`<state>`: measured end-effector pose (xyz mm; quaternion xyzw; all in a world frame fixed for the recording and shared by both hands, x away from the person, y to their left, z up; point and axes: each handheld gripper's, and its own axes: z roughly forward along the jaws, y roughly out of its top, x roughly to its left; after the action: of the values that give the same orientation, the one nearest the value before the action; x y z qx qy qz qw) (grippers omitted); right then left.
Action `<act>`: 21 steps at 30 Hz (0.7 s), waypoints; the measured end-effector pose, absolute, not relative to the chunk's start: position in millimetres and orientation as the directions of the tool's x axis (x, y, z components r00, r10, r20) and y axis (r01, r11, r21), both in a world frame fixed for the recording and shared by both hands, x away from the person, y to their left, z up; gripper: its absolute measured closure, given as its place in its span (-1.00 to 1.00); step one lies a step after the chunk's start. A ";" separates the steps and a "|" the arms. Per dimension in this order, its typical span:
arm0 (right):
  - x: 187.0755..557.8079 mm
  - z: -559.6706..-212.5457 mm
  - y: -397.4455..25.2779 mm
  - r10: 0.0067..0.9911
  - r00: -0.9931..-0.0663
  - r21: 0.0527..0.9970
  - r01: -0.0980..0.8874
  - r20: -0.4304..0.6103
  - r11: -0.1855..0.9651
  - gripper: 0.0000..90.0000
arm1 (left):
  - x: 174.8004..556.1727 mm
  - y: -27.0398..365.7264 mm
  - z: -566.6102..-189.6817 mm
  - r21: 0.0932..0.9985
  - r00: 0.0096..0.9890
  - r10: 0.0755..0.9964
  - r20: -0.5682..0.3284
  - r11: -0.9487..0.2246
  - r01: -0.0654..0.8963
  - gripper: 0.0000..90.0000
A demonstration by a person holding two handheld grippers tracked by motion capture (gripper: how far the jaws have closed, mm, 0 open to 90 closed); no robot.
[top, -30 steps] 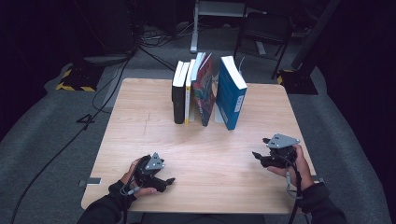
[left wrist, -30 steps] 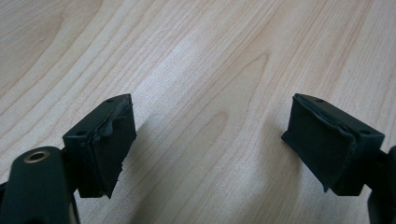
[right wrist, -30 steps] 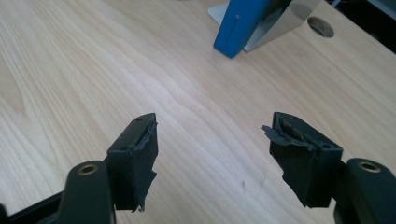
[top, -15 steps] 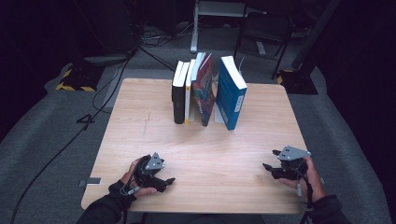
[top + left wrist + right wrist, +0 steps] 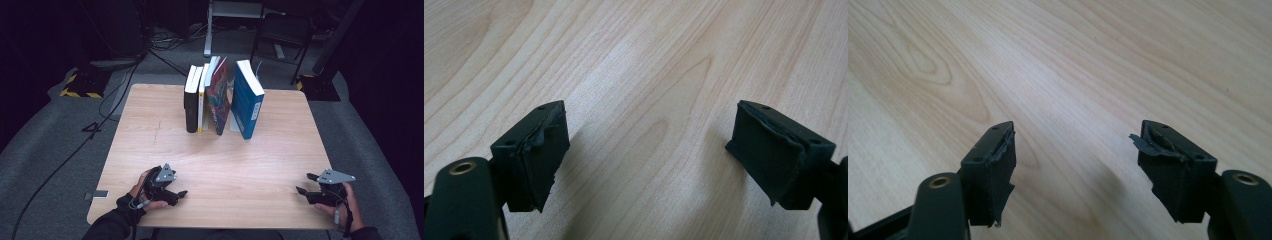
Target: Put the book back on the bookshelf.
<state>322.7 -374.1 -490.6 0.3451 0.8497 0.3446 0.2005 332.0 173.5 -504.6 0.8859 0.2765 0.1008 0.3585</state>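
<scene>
With the right gripper (image 5: 306, 190) now withdrawn toward the near edge of the table (image 5: 220, 165), both it and the left gripper (image 5: 181, 193) rest wide open and empty, well apart from the books (image 5: 222, 97), indicating no grasp under way.

Books (image 5: 222, 97) stand upright on the table's (image 5: 150, 130) far side.

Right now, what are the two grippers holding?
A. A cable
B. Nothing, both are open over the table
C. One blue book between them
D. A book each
B: the left gripper and the right gripper both have their jaws spread wide with only bare table between them, and the books stand apart at the far side.
</scene>
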 end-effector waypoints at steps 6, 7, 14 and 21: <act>313.3 -500.0 -390.3 0.743 -0.666 0.732 0.478 -0.058 0.486 -0.39 | 332.0 173.5 -504.6 0.691 0.827 0.562 -0.020 -0.590 0.418 -0.64; 313.1 -501.3 -392.0 0.748 -0.662 0.738 0.480 -0.049 0.473 -0.40 | 332.0 173.5 -504.6 0.691 0.827 0.562 -0.020 -0.590 0.418 -0.64; 313.3 -504.4 -396.3 0.759 -0.651 0.747 0.504 -0.002 0.433 -0.45 | 332.0 173.6 -504.7 0.691 0.827 0.562 -0.020 -0.590 0.417 -0.64; 313.4 -504.5 -396.4 0.764 -0.645 0.747 0.507 -0.002 0.429 -0.46 | 332.5 173.4 -504.7 0.690 0.829 0.559 -0.019 -0.592 0.415 -0.65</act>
<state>313.4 -396.4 -504.5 0.3841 0.8274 0.3712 0.1733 332.5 173.4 -504.7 0.8867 0.2746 0.1002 0.3583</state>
